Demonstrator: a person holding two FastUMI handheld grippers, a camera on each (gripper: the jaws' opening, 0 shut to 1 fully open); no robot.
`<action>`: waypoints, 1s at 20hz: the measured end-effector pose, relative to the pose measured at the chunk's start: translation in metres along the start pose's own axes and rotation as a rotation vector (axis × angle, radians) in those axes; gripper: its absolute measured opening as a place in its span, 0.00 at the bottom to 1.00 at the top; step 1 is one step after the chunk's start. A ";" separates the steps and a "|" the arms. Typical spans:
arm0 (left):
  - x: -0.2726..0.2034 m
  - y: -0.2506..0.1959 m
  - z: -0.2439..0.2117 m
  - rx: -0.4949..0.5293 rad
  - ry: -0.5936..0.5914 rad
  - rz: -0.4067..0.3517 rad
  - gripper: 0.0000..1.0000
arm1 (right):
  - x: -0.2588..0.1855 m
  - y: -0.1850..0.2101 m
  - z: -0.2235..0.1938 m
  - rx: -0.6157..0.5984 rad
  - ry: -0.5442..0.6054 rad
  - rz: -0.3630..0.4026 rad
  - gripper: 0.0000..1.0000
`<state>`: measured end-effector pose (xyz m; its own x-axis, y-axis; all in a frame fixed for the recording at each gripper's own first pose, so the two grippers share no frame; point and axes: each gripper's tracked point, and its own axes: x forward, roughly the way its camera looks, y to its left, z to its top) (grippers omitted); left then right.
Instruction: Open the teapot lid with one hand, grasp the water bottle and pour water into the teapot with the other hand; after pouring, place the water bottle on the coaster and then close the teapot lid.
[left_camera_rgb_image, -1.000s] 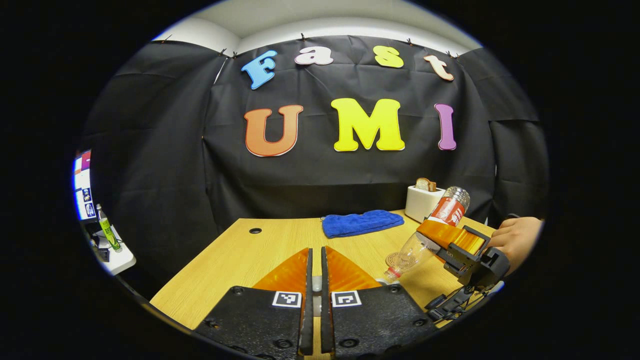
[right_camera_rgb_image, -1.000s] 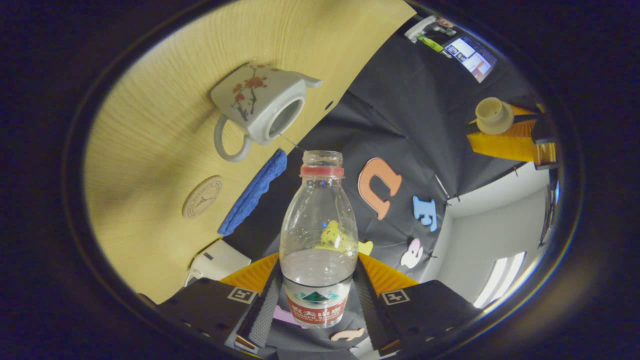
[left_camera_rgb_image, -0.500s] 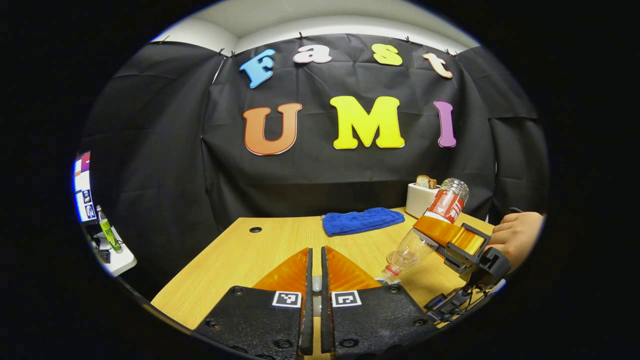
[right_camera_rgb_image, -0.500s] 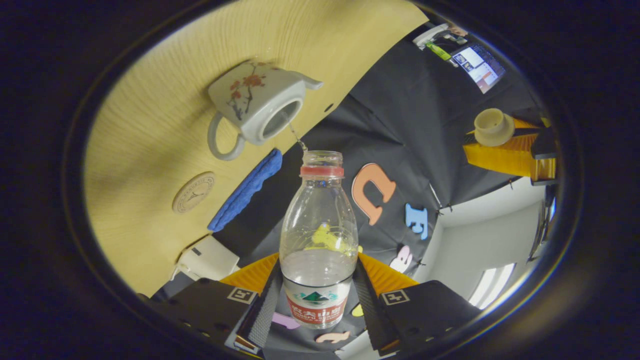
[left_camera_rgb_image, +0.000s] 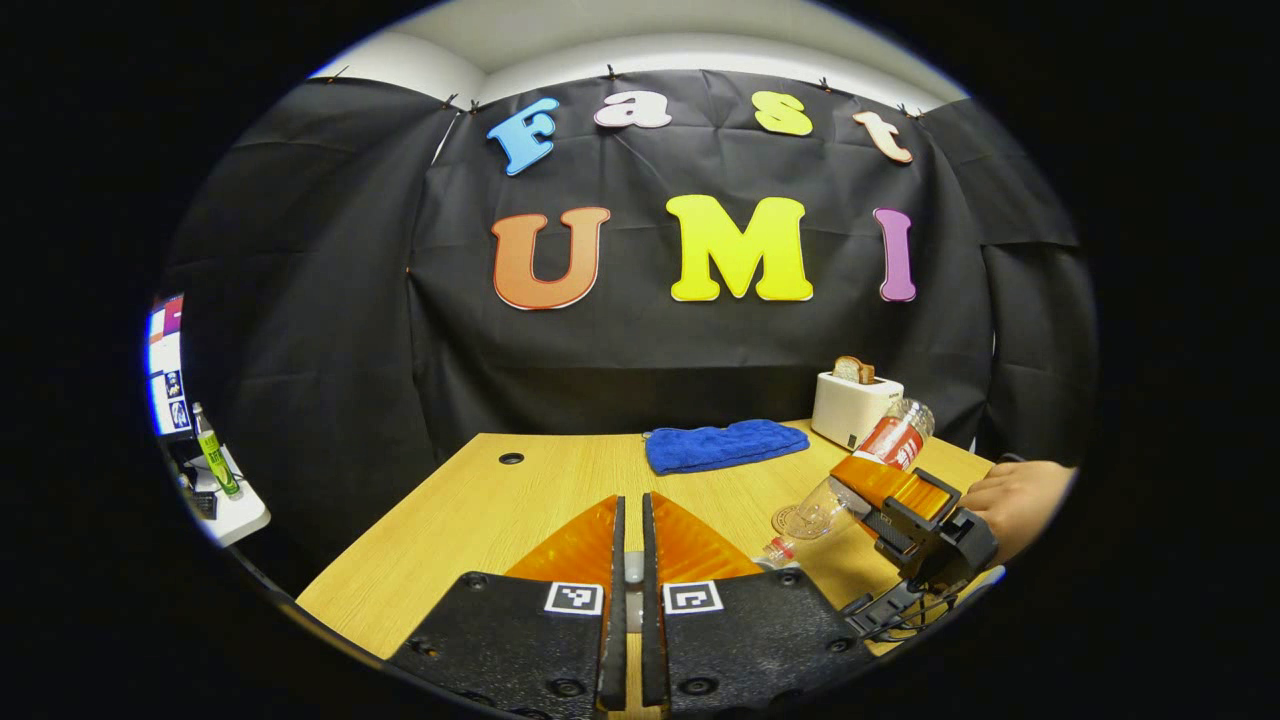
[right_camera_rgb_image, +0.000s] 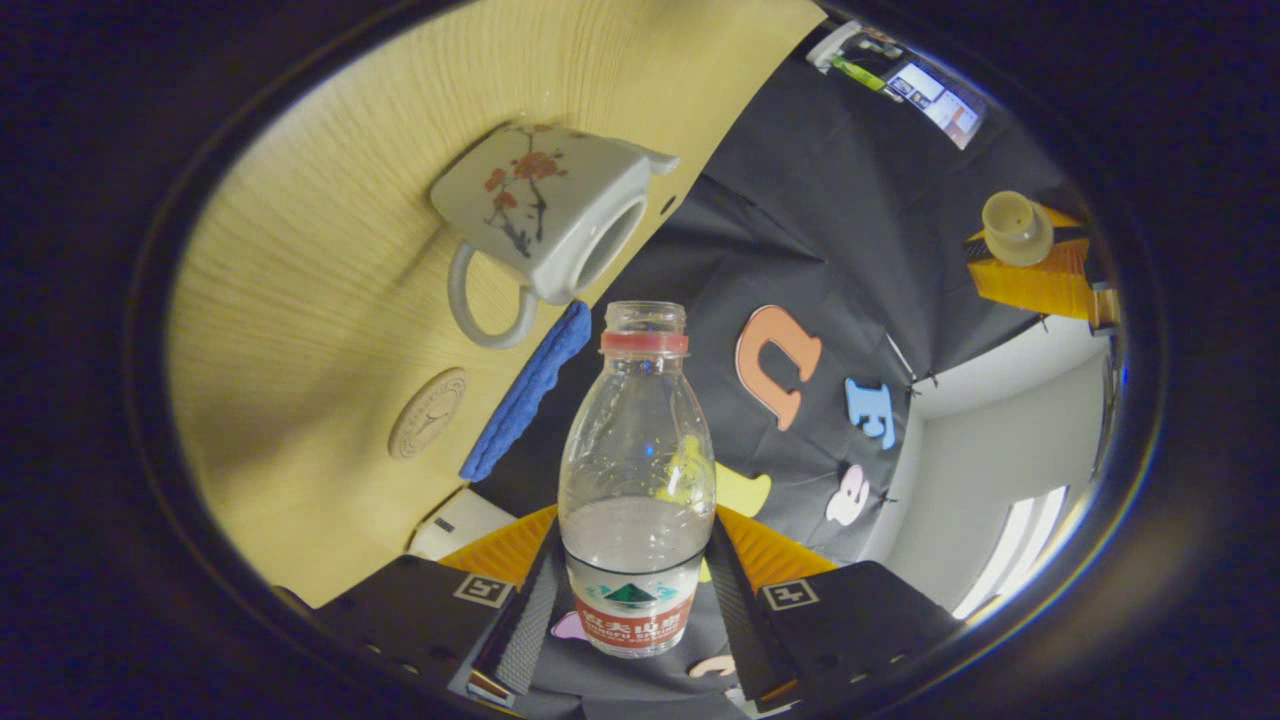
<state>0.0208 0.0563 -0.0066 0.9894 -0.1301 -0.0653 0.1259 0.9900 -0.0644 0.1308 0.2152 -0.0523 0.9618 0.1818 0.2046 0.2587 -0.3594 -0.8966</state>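
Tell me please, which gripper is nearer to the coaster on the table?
The right gripper. It holds the water bottle tilted right beside the coaster; the left gripper, jaws closed, stays farther back.

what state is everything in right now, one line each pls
teapot: lid off, mouth open, standing on the table
teapot lid: off the pot, held up in the left hand-held gripper
water bottle: uncapped, tilted neck-down, some water left inside
right hand-held gripper: shut on the water bottle
coaster: bare, lying flat on the table
blue cloth: lying flat on the table
toaster: bread sticking out of the slot
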 end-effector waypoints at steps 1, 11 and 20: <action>0.001 -0.001 -0.001 0.003 0.002 0.000 0.08 | 0.000 0.010 0.001 0.045 0.002 0.014 0.77; 0.006 -0.003 -0.003 0.013 0.009 0.025 0.08 | -0.014 0.047 -0.014 0.449 0.092 0.088 0.75; 0.010 -0.017 -0.010 0.023 0.025 0.014 0.08 | -0.013 0.068 -0.021 1.001 0.142 0.160 0.77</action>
<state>0.0280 0.0372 -0.0165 0.9889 -0.1175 -0.0907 0.1143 0.9926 -0.0401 0.1377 0.1696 -0.1074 0.9971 0.0653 0.0401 -0.0044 0.5715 -0.8206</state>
